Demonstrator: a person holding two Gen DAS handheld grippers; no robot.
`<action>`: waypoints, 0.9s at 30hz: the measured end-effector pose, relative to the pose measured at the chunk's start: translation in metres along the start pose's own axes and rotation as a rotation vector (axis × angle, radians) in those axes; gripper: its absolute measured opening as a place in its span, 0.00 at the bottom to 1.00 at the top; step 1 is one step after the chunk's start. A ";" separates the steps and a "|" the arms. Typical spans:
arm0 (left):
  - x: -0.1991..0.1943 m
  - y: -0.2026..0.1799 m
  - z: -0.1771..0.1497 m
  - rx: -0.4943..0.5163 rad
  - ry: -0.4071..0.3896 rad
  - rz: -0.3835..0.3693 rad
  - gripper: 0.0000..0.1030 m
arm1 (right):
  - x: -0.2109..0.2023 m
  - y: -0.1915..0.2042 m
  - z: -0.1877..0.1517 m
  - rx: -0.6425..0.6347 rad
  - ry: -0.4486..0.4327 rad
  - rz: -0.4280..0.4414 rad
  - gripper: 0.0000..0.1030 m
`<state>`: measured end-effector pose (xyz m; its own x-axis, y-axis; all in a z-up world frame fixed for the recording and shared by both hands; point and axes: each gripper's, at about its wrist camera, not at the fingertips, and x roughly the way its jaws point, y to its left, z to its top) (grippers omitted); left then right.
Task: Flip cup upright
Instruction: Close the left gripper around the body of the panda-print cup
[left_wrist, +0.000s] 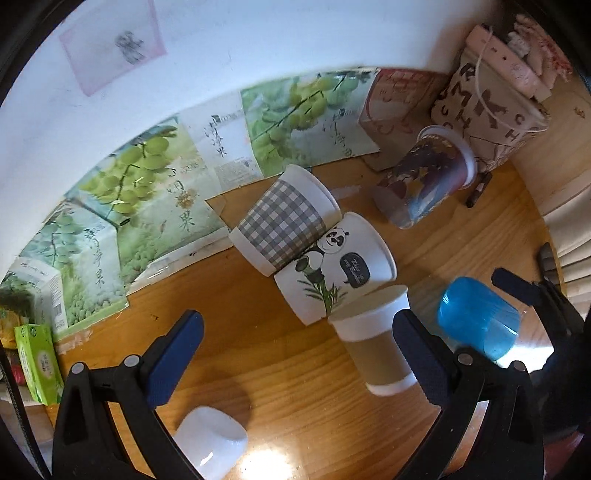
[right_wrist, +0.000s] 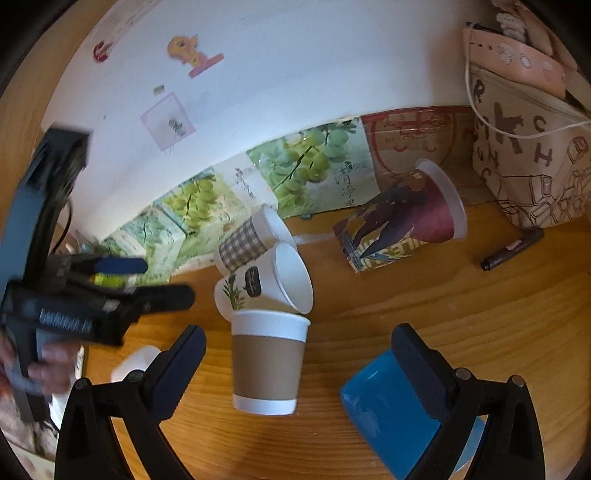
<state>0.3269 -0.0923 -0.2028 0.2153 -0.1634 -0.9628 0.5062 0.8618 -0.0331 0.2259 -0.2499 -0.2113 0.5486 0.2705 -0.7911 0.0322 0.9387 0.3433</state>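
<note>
Both claws spread, empty: left claw (left_wrist: 299, 354), right claw (right_wrist: 299, 363). The brown-sleeved paper cup (right_wrist: 267, 363) — light, crushable — stands beside the panda cup (right_wrist: 264, 284); grip its sleeve gently.

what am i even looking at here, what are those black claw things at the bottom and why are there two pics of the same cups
There is no robot here. A person holds a two-finger gripper in each hand, and each gripper carries a fisheye camera looking out along its fingers, which is why the edges curve. One picture is from the left gripper, the other from the right gripper; the black claws with blue pads are their fingers. In the right view you can also see the left gripper from the side, off to the left.

On the wooden table are several cups: a brown-sleeved cup standing upright, a panda cup and a checked cup on their sides, a dark printed cup tipped over near the wall, a blue cup on its side and a small white cup.

Both grippers are open and hold nothing.
</note>
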 end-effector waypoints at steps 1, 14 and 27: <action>0.003 0.001 0.002 -0.004 0.008 -0.003 0.99 | 0.002 0.000 -0.002 -0.013 0.001 -0.005 0.99; 0.046 0.002 0.025 -0.174 0.127 -0.113 0.99 | 0.008 0.000 -0.026 -0.074 0.009 -0.044 0.99; 0.078 0.008 0.028 -0.404 0.195 -0.187 0.99 | 0.008 -0.007 -0.027 -0.106 0.008 -0.074 0.99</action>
<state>0.3709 -0.1118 -0.2704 -0.0281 -0.2737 -0.9614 0.1479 0.9500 -0.2748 0.2075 -0.2481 -0.2337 0.5410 0.2010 -0.8166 -0.0166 0.9734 0.2286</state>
